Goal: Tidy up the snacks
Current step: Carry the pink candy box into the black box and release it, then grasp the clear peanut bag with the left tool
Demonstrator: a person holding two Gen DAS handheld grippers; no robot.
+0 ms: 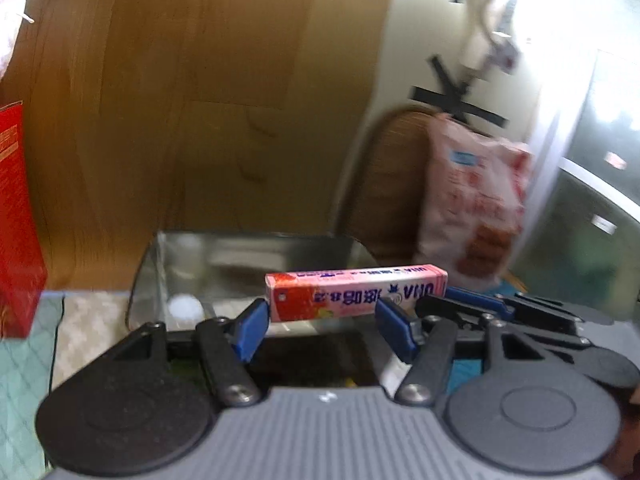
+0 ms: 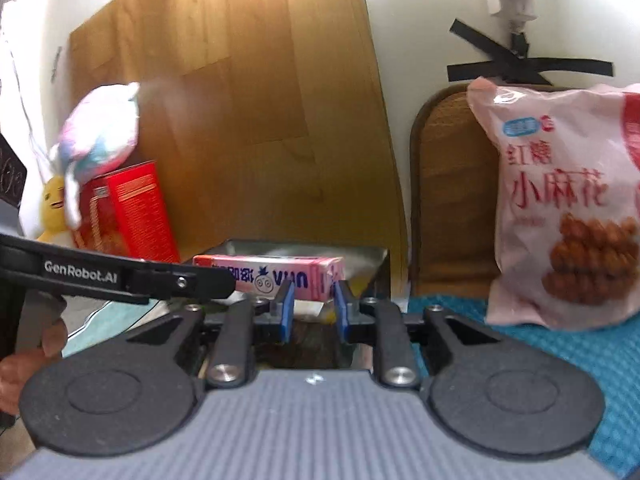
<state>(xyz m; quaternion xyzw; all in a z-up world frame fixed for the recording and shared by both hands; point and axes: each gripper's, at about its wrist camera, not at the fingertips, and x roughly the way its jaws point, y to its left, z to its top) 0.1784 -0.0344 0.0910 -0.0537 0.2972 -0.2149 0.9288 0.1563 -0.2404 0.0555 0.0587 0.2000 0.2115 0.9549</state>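
Note:
A long pink candy box [image 1: 356,292] is held level over a shiny metal tray [image 1: 248,256]. My right gripper [image 2: 310,312] is shut on the box's right end [image 2: 320,280]. My left gripper [image 1: 324,326] is open, its blue pads on either side of the box's left half without clamping it. The right gripper also shows in the left wrist view [image 1: 512,312], and the left gripper's arm crosses the right wrist view [image 2: 120,276]. The box is upside down, its print inverted.
A red carton [image 2: 128,216] stands left of the tray with a plush toy [image 2: 100,140] on top. A pink snack bag [image 2: 568,208] leans on a brown mat at the right. A wooden panel [image 2: 248,100] rises behind. A blue cloth [image 2: 560,360] covers the table.

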